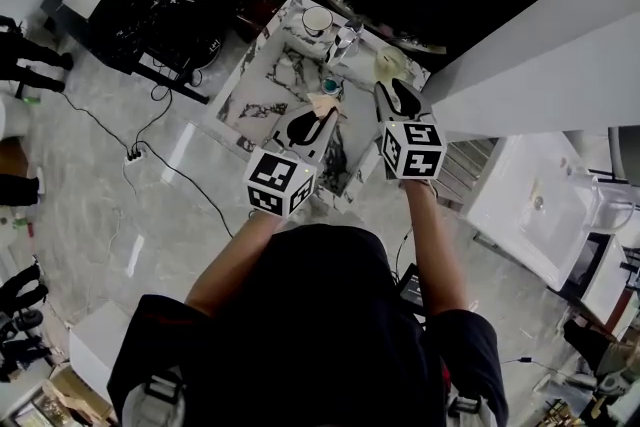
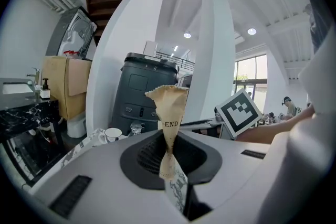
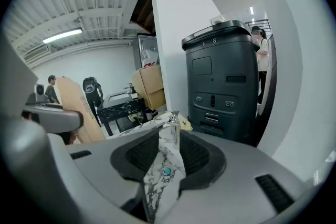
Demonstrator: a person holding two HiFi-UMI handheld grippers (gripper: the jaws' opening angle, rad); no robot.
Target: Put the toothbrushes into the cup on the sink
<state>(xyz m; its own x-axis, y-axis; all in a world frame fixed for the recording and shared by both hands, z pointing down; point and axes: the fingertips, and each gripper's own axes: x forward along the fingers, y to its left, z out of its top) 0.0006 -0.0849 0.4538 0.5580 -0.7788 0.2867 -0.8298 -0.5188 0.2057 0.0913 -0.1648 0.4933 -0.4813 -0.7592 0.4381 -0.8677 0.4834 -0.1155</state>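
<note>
Our left gripper [image 1: 318, 115] has its jaws pinched on a tan toothbrush packet [image 1: 323, 105] and holds it in the air over the marble surface [image 1: 260, 90]. In the left gripper view the toothbrush packet [image 2: 169, 107] stands upright out of the gripper [image 2: 170, 165], its crimped end printed END. The paper hides whatever is inside, and the lower end drops out of sight between the jaws. The white cup [image 1: 318, 20] stands at the far edge of the surface beside the faucet [image 1: 345, 40], well apart from the packet; in the left gripper view only a small part of the cup [image 2: 112, 135] shows. Our right gripper [image 1: 395, 93] hovers near the left one, and its jaws [image 3: 163, 165] stand slightly apart on nothing. Through the gap we see veined marble and the teal drain [image 3: 167, 171]. A pale yellowish thing [image 1: 392, 65] lies just beyond the right gripper, too small for us to name.
</note>
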